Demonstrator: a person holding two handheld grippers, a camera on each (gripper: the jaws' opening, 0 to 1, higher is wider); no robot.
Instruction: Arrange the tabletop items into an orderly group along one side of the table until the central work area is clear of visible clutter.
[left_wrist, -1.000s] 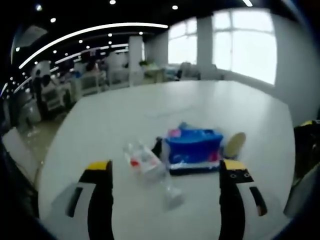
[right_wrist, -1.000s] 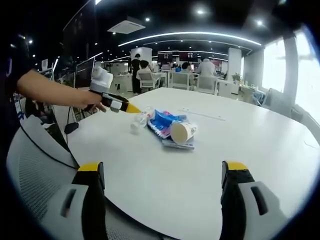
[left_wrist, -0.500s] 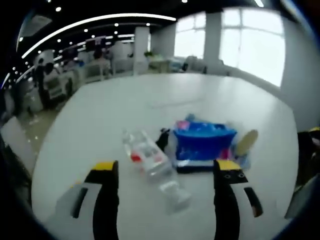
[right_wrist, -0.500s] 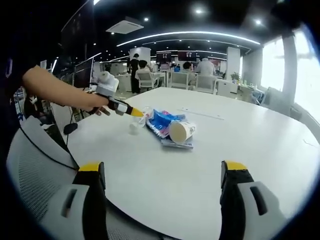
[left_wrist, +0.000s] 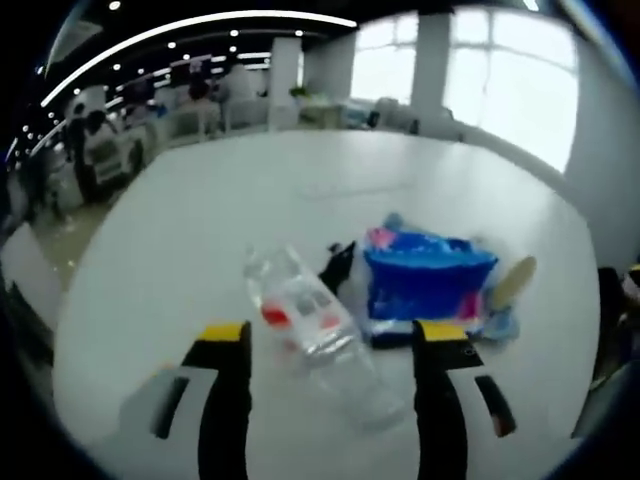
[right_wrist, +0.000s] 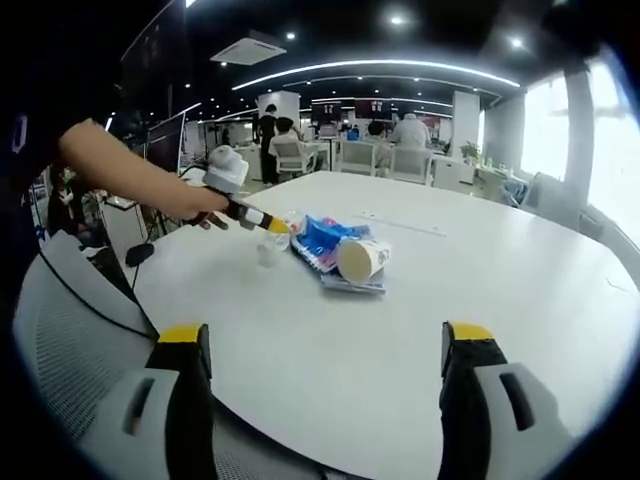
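Left gripper view, nearest first: the left gripper (left_wrist: 328, 345) has its yellow-tipped jaws spread wide, grasping nothing, on either side of a clear plastic bottle (left_wrist: 310, 325) lying on the white table (left_wrist: 200, 230). Just beyond lies a blue packet (left_wrist: 428, 275) with a paper cup (left_wrist: 512, 283) on its side against it (blurred). Right gripper view: the right gripper (right_wrist: 325, 345) hangs released over the near table edge, well apart from that cluster; farther off stand office chairs (right_wrist: 405, 165).
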